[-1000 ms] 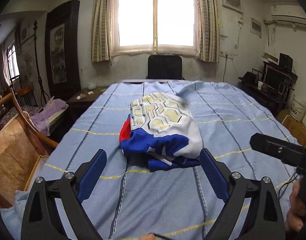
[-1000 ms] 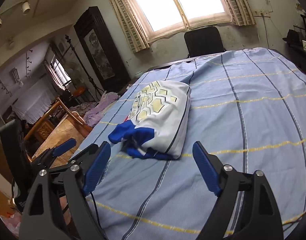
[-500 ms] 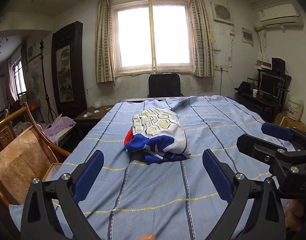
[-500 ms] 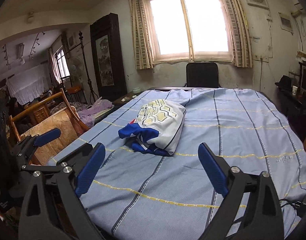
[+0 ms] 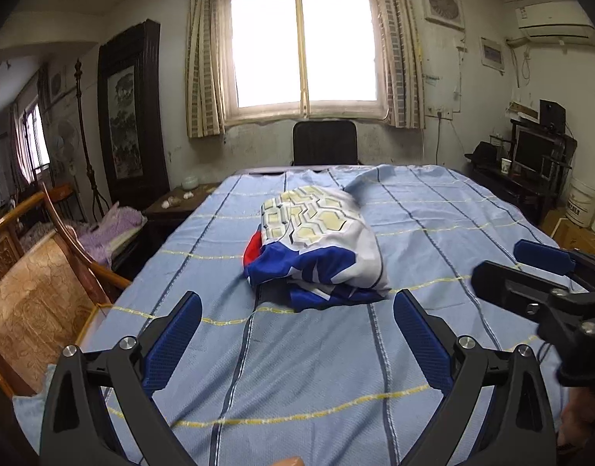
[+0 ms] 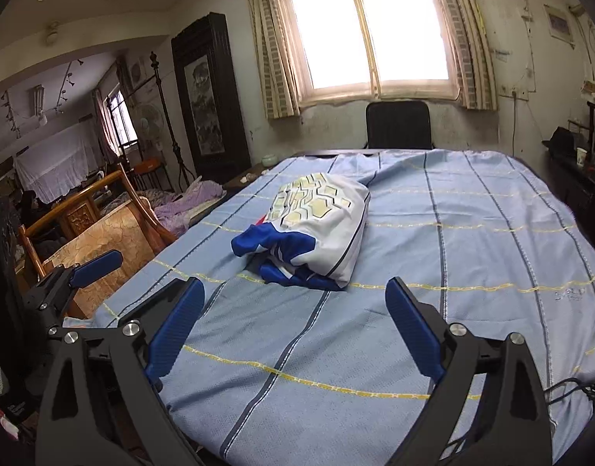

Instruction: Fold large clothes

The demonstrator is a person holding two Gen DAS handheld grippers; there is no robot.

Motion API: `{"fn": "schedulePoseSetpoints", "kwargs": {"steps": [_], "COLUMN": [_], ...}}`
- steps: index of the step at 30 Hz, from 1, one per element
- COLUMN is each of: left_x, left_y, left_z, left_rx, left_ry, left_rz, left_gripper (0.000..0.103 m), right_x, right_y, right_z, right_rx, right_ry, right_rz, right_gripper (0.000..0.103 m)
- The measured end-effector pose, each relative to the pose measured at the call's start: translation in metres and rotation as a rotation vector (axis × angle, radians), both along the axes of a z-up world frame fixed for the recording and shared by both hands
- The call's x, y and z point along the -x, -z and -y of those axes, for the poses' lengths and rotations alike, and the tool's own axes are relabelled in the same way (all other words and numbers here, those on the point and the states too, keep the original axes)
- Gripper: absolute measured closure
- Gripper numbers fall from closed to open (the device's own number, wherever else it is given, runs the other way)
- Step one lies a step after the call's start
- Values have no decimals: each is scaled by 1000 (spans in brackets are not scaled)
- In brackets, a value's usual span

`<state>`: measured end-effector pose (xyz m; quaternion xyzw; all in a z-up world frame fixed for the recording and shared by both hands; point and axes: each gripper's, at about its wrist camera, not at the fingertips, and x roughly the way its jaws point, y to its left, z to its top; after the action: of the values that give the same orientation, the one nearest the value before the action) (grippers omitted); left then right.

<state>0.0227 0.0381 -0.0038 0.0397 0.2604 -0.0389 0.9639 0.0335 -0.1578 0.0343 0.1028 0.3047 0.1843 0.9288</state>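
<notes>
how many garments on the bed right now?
1: a bundled white-and-blue garment lies mid-bed on the striped sheet, beyond both open grippers. Others could be hidden under it.

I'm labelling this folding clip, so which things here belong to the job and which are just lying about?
Job: bundled blue and white garment, striped blue sheet, left gripper, right gripper.
Lying about: black chair, purple cloth, white bucket.

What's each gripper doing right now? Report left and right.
Left gripper: open, holding nothing.
Right gripper: jaws have just been opening; open, nothing between them.
</notes>
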Motion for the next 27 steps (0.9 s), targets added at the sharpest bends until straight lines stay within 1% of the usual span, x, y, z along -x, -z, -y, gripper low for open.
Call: {"fn": "schedulePoseSetpoints", "kwargs": {"steps": [4,9,11,13,14,15,17,19,22,23,25,26,27], "left_x": [-47,-112,-142,-163,-180,-189,-213,-230,-251,-257,-263,-266,-267], "left_y": [8,14,22,29,35,39,55,68,90,98,106,110,112], "left_z": [-25,-48,-60,-68,-74,-76,-81,-84,-88,-91,-93,-92,-91], "left_rx": [76,121,171,227,274,305,381,435,481,513,574,615,630], "left_ry": [-17,-26,-38,-17,-3,8,43,63,60,65,98,134,151], "left_rz": [-96,-197,-255,-307,-338,-361,-439,-491,-564,-586,-604,-615,-617], "left_gripper": [4,4,4,4,4,4,4,4,4,4,4,4,5], "right_x": [-33,-86,-110,-135,-148,-160,-187,-208,-234,-242,-252,-258,-262], "right_y": [7,18,24,32,37,43,56,71,96,105,117,124,130], "right_z": [4,12,11,10,9,8,8,10,10,11,12,12,13], "right_rx": [-33,-116,-137,-153,-167,-178,-196,-217,-261,-281,-308,-324,-334], "right_ry": [-18,-34,-38,-27,-33,-33,-18,4,5,1,-1,-2,-4], "right_rz": [-47,-155,-191,-226,-244,-261,-298,-330,-391,-414,-439,-455,-468], "right_gripper": [11,11,11,11,11,11,11,11,11,11,11,11,11]}}
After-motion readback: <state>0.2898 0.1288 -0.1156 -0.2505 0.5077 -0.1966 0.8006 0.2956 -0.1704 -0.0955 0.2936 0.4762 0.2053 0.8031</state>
